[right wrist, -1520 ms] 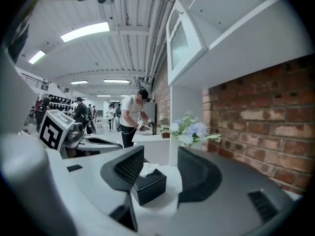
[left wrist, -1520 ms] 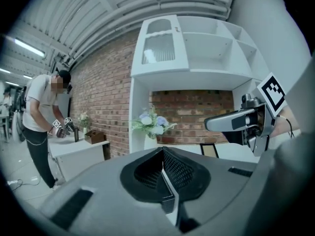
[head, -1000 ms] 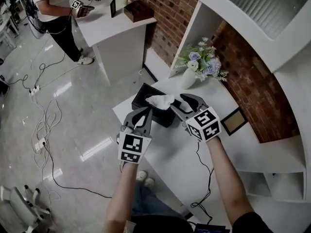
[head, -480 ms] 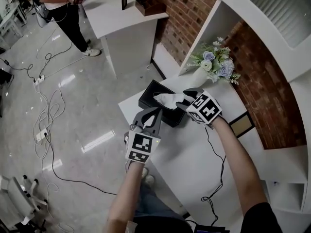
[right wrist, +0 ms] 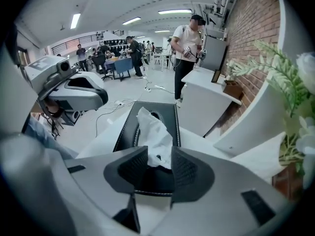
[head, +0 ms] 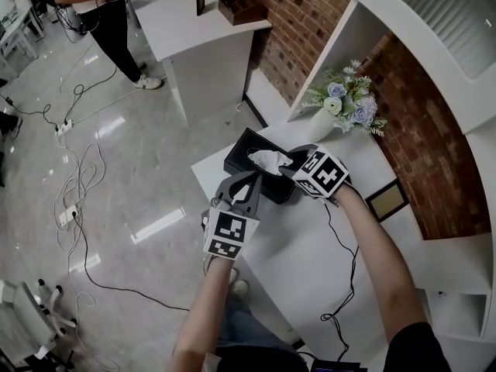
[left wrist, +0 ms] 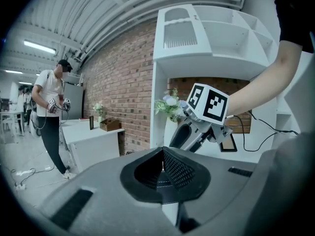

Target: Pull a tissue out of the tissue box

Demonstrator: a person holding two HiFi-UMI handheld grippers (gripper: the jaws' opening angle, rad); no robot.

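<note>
- The left gripper point(head: 245, 186) is held nearest the body, with its tips near the close edge of the tissue box point(head: 246, 150). In the left gripper view its jaws are seen pressed together with nothing between them point(left wrist: 162, 163).
- The right gripper point(head: 288, 166) is the nearer of the two to the tissue point(head: 269, 160). Its jaws are seen parted in the right gripper view point(right wrist: 156, 167).
- In that view the tissue point(right wrist: 153, 132) stands straight ahead of the parted jaws, and its lower fold shows in the gap between them. Contact with either jaw cannot be confirmed.
- The tissue is raised upright out of the oval slot in the box top and leans slightly toward the right gripper.
- The tissue box point(right wrist: 126, 128) lies on the white table point(head: 288, 248) with its long axis running directly away from the right gripper. A closing of the jaws followed by a pull up and back is judged to be what is called for.
- Against the picture of a second ago, the right gripper has been brought in from just beside the tissue to over the box's near end, and it was already close half a second ago. The left gripper has been kept by the box's near edge, jaws shut.
- Beyond the box, a vase of flowers point(head: 343, 101) is seen against the white shelf unit.
- Farther off, another table point(head: 186, 29) and a person point(head: 97, 6) are in view. The person is now seen nearer the top edge of the picture.
</note>
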